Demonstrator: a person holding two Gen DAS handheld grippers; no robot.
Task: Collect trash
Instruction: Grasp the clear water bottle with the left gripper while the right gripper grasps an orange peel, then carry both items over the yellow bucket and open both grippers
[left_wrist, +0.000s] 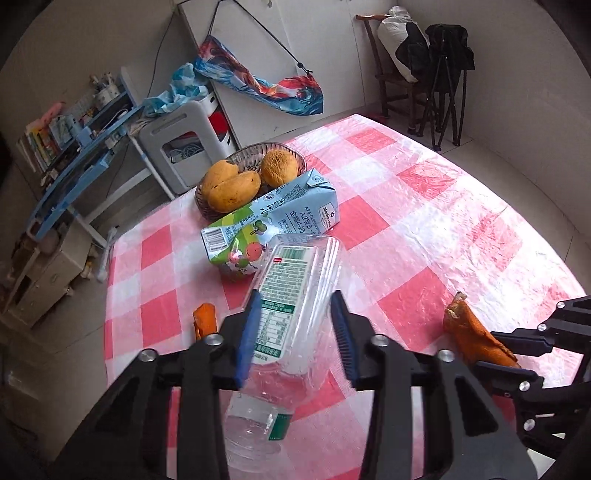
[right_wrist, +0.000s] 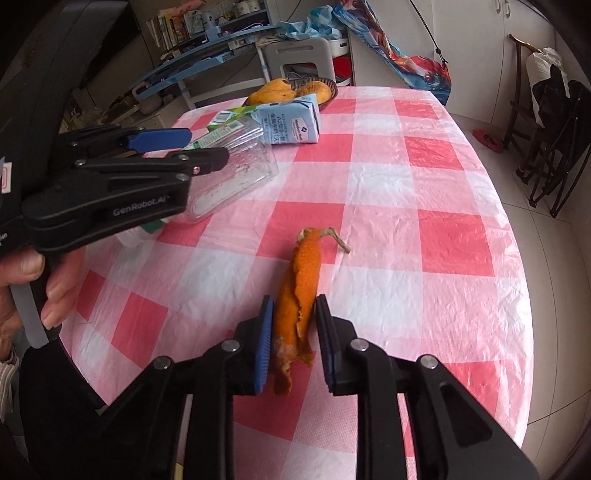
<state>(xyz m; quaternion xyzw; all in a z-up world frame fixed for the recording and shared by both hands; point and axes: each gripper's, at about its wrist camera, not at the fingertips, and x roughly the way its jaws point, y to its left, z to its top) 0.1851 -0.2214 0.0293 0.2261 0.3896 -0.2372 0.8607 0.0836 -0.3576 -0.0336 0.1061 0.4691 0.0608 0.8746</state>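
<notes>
Both claws are gripping trash: left gripper (left_wrist: 293, 332) pinching the clear plastic bottle (left_wrist: 295, 291), right gripper (right_wrist: 293, 332) clamping the orange peel (right_wrist: 295, 295). Next, I judge, comes lifting both clear of the tablecloth (right_wrist: 406, 258).

Soft, even daylight fills both views. The plastic-covered checked tablecloth (left_wrist: 424, 206) throws pale glare ahead of the tongs and to their right. Shadows are faint, falling mainly under the black tong arms at the bottom. Fisheye distortion bows the table edge and walls, and dark vignetting rounds off the corners. The centre is sharp; the edges smear slightly.
</notes>
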